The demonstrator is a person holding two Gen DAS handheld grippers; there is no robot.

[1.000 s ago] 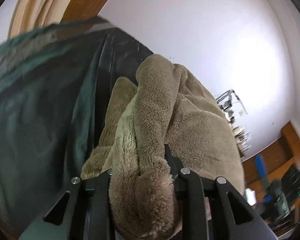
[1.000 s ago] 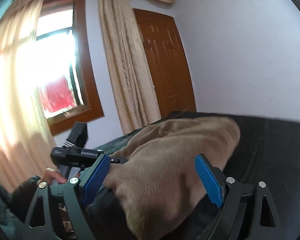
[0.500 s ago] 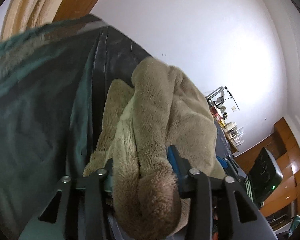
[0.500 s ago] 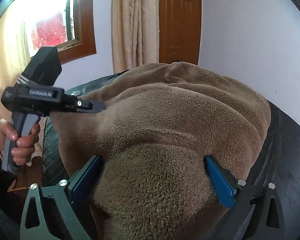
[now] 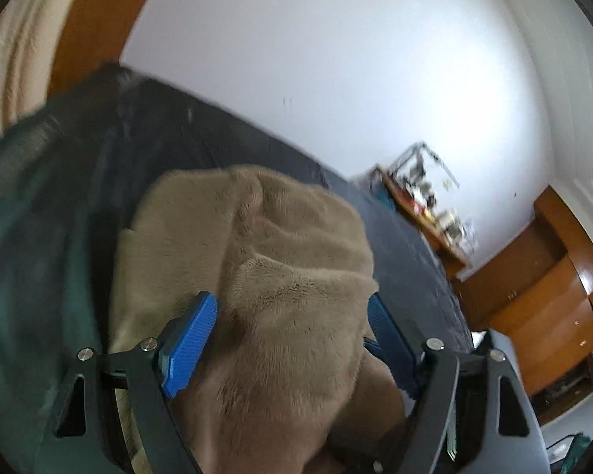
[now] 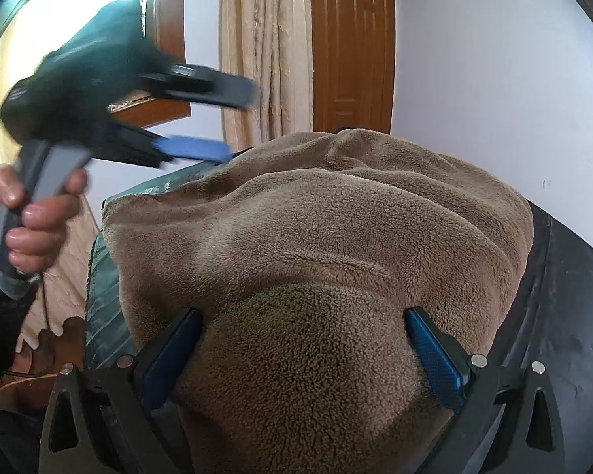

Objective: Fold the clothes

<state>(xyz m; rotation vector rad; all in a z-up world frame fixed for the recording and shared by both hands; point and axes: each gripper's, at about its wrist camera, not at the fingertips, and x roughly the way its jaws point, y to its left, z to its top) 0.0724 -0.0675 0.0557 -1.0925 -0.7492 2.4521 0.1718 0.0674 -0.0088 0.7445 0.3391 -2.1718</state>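
A tan fleece garment lies bunched on a dark surface. It also fills the lower middle of the left wrist view. My left gripper is open, its blue pads standing wide on either side of the fleece. It also shows in the right wrist view, raised above the garment's far left edge, held by a hand. My right gripper is open with a hump of fleece between its blue pads.
A dark green cloth lies left of the fleece. A wooden door, a cream curtain and a bright window stand behind. A cluttered shelf and wooden cabinets are at the right.
My left gripper has opened and let go of the fleece fold it was pinching, and has lifted away. The garment has settled lower and flatter. My right gripper stays open around the fleece.
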